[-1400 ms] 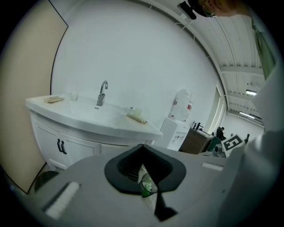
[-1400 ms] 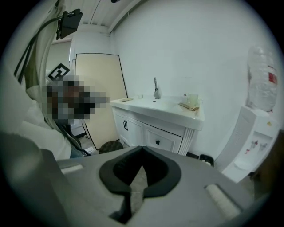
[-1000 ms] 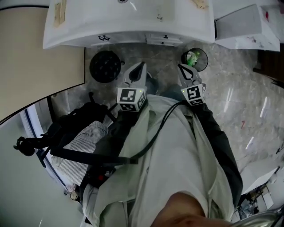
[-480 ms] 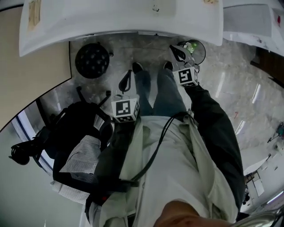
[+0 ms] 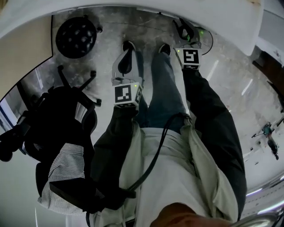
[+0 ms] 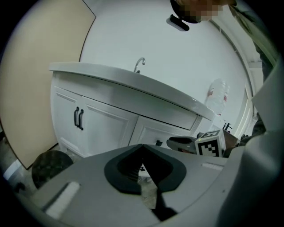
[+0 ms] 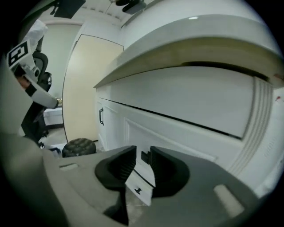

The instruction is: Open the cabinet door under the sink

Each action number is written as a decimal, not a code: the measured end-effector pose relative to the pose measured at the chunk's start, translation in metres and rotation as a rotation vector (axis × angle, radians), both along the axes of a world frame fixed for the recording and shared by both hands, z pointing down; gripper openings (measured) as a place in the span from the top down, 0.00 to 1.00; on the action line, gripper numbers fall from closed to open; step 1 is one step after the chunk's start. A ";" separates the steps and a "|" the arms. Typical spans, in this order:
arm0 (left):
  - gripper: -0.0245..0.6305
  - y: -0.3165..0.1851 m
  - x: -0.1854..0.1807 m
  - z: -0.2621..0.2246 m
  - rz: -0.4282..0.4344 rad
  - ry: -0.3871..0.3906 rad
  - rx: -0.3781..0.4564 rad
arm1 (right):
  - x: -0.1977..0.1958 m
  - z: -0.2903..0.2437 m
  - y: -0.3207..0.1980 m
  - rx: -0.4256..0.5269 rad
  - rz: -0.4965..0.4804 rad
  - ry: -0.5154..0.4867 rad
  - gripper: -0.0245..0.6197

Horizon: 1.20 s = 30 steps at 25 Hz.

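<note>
The white cabinet (image 6: 108, 126) under the sink counter (image 5: 133, 11) has panel doors, all closed. A pair of black handles (image 6: 79, 119) sits on its left doors, and a small black handle (image 6: 158, 142) further right. My left gripper (image 6: 142, 147) is shut and empty, pointing at the cabinet from a short way off. My right gripper (image 7: 143, 156) stands close to a door (image 7: 177, 133), its jaws a narrow gap apart, and a small black handle (image 7: 145, 156) shows in that gap. I cannot tell whether the handle lies between the pads. From the head view, the left gripper (image 5: 126, 62) and the right gripper (image 5: 184, 29) both point under the counter.
A black round bin (image 5: 75, 35) stands on the marble floor left of the cabinet. Another bin (image 5: 204, 37) with a green glow is at the right. An office chair with a striped garment (image 5: 62, 133) is close on the left. A bottle (image 6: 217, 95) and a faucet (image 6: 140, 64) are on the counter.
Both grippers have dropped from counter height to in front of the cabinet. The head view has tipped under the counter's edge, and the legs and shoes now show.
</note>
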<state>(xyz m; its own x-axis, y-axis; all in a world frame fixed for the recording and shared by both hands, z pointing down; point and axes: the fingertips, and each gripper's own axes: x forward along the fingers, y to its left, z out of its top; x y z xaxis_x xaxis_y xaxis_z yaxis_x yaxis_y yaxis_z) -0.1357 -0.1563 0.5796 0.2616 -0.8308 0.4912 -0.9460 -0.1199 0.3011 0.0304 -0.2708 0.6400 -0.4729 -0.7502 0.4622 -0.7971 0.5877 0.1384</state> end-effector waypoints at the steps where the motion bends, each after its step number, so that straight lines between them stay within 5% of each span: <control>1: 0.95 -0.007 0.007 0.007 0.020 -0.013 0.010 | 0.005 -0.001 0.005 0.004 0.040 -0.017 0.83; 4: 0.95 -0.042 0.038 0.028 0.108 -0.062 0.022 | 0.030 0.001 0.037 -0.038 0.168 -0.087 0.83; 6: 0.77 -0.073 0.067 0.042 0.154 -0.043 0.057 | 0.046 0.010 0.067 -0.099 0.222 -0.152 0.83; 10: 0.65 -0.104 0.125 0.072 0.253 -0.051 0.086 | 0.079 0.020 0.129 -0.194 0.251 -0.208 0.83; 15: 0.42 -0.130 0.169 0.097 0.228 -0.039 0.077 | 0.121 0.018 0.162 -0.234 0.289 -0.244 0.83; 18: 0.44 -0.140 0.170 0.110 0.171 -0.045 0.073 | 0.133 0.018 0.162 -0.254 0.300 -0.325 0.83; 23: 0.73 -0.147 0.157 0.119 0.145 -0.201 0.115 | 0.147 0.017 0.158 -0.217 0.337 -0.368 0.83; 30: 0.74 -0.153 0.156 0.114 0.128 -0.216 0.118 | 0.147 0.020 0.161 -0.214 0.281 -0.375 0.83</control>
